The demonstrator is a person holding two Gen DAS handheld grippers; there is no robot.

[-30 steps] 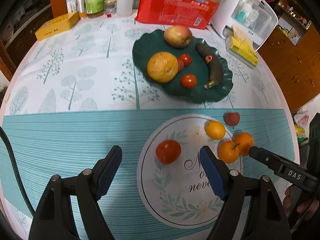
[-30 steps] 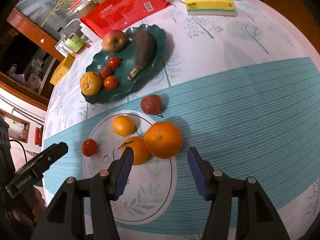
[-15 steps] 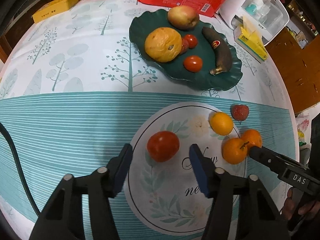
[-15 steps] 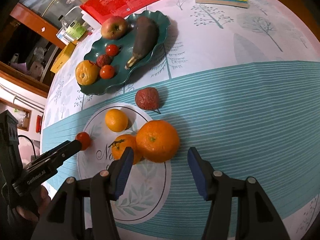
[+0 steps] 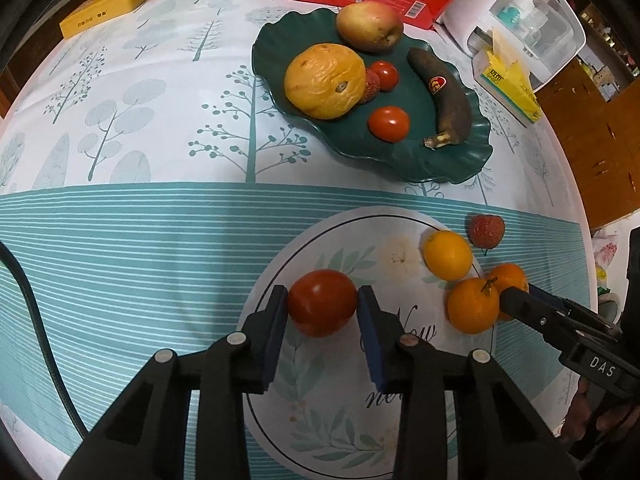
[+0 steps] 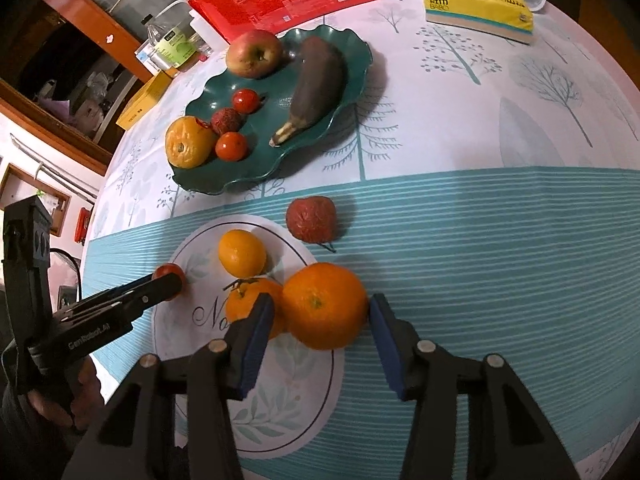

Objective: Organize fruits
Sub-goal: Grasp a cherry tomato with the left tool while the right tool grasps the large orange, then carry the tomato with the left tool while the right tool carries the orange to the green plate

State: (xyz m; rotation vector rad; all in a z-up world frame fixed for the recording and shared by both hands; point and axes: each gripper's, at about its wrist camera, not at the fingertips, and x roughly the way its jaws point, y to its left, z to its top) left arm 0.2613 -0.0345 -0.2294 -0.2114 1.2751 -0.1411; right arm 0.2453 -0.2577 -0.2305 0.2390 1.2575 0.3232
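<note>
Two grips are forming at once. I am clamping the left gripper (image 5: 322,307) on the tomato (image 5: 322,302), which is sitting on the printed white circle (image 5: 344,240) of the tablecloth; both pads are touching its sides. I am closing the right gripper (image 6: 321,320) around the large orange (image 6: 325,310), though a sliver of gap is showing at the left pad, so I am not calling it held. To do this well, I am squeezing the soft tomato gently and lifting straight up toward the green plate (image 5: 460,168). The right wrist view is showing a litchi (image 6: 226,120) on the plate in full; the left view is hiding most of it behind the wrinkled orange (image 5: 325,81).
</note>
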